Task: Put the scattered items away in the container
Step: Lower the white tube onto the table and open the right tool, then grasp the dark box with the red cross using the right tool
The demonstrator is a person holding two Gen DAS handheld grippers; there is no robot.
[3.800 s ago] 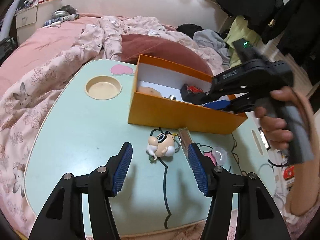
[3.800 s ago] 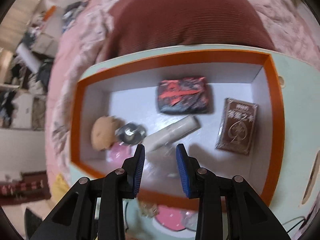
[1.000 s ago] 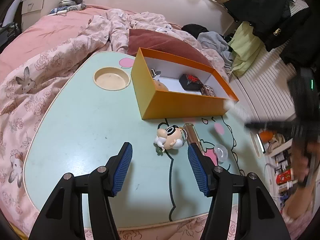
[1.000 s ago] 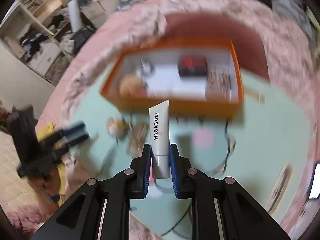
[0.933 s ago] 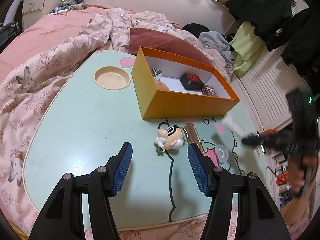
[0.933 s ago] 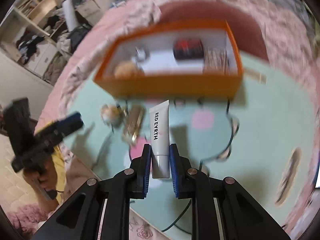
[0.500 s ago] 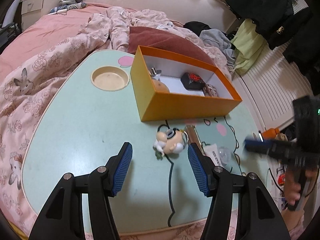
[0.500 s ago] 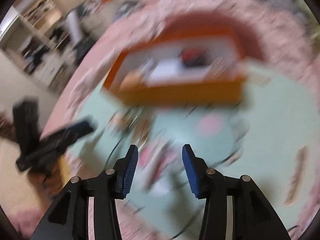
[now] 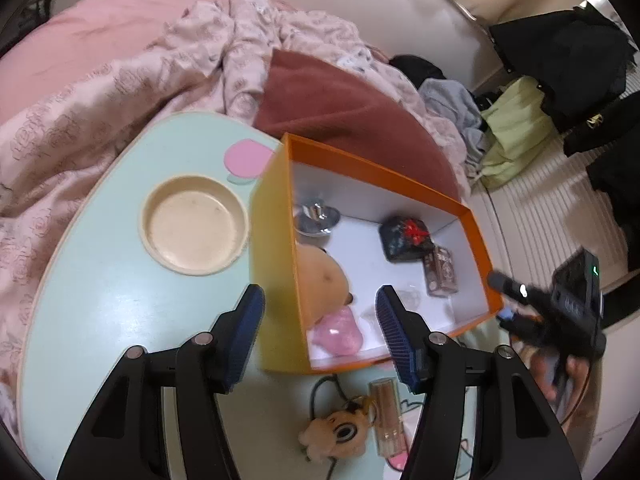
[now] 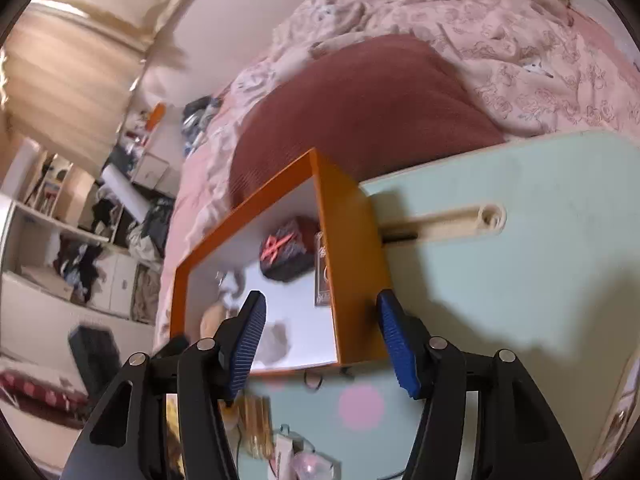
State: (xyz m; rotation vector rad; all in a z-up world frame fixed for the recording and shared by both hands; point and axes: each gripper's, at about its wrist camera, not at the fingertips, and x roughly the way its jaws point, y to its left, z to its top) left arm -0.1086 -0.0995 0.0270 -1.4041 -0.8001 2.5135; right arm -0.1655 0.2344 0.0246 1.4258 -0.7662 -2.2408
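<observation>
An orange box (image 9: 276, 208) with a white inside stands on the pale green table (image 9: 100, 300). It holds a dark red-marked pouch (image 9: 404, 236), a brown card pack (image 9: 442, 270), a silver item (image 9: 316, 216), a tan round toy (image 9: 320, 280) and a pink object (image 9: 340, 330). My left gripper (image 9: 320, 320) is open and empty, straddling the box's near left wall. A cartoon figure keychain (image 9: 340, 434) and a clear tube (image 9: 386, 412) lie on the table below it. My right gripper (image 10: 320, 336) is open and empty over the box's right wall (image 10: 352, 264).
A round beige cup recess (image 9: 194, 224) is set in the table left of the box. A beige slot (image 10: 448, 222) is set in the table right of the box. A dark red cushion (image 9: 344, 108) and pink bedding (image 9: 100, 80) lie behind the table.
My right gripper opened and let go of the white tube, then swung to the box's right end. My left gripper moved forward from the keychain to the box's left wall.
</observation>
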